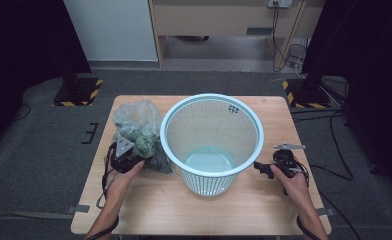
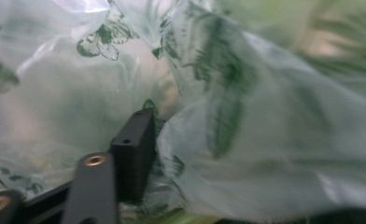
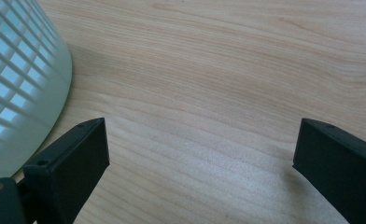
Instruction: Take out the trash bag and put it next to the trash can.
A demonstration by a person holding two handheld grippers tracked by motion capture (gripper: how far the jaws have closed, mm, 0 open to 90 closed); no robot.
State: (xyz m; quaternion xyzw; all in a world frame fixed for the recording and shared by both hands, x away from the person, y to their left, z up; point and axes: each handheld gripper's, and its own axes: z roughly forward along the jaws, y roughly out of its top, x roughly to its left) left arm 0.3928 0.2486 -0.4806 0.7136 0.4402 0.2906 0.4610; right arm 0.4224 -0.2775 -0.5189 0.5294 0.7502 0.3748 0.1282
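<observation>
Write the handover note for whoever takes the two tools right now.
Left tool: against the near side of the green-printed plastic bag; one jaw shows among its folds, grip unclear.
Right tool: jaws open over bare table, beside the light blue basket, holding nothing.
Bag lies on the table left of the basket, touching it.
Done: basket stands upright mid-table.
Left, probably: line the basket with the bag.

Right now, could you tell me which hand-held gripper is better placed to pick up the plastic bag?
Left. The left hand-held gripper is already against the plastic bag; the right hand-held gripper sits open beyond the basket.
</observation>
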